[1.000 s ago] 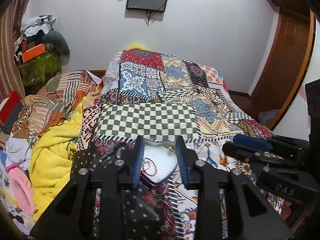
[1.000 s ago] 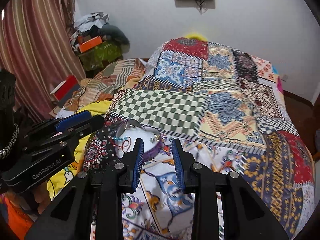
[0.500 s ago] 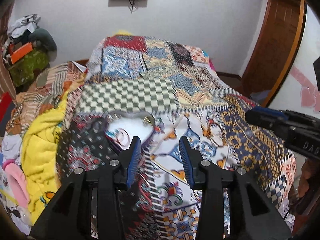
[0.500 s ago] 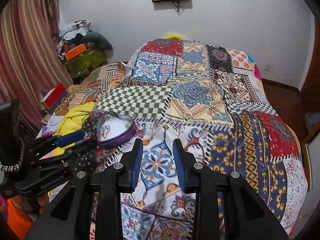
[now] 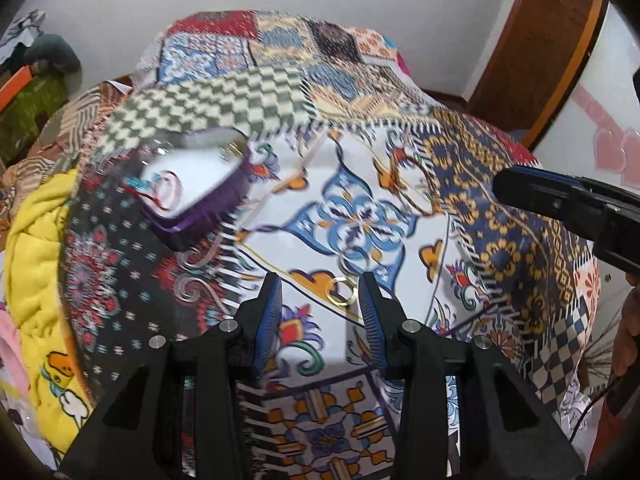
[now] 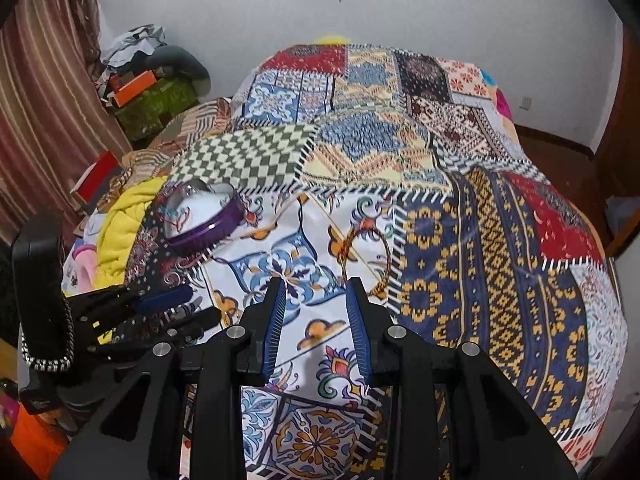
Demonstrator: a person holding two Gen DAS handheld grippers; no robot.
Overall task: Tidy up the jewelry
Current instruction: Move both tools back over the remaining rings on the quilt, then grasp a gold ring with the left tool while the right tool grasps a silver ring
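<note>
A purple heart-shaped jewelry box with a white lining lies open on the patchwork bedspread, holding red and blue pieces. It also shows in the right wrist view. A thin gold ring lies on the cloth just ahead of my left gripper, which is open and empty. A thin gold and red necklace lies looped on the cloth ahead of my right gripper, also open and empty. The right gripper shows at the right edge of the left wrist view.
The patchwork bedspread covers a bed. A yellow blanket and clothes lie at the left edge. A curtain and piled boxes stand at the left, a wooden door at the right.
Both grippers have pulled back and to the right, away from the heart box. The box now lies further left and further off in both views. The ring and necklace have come into view.
</note>
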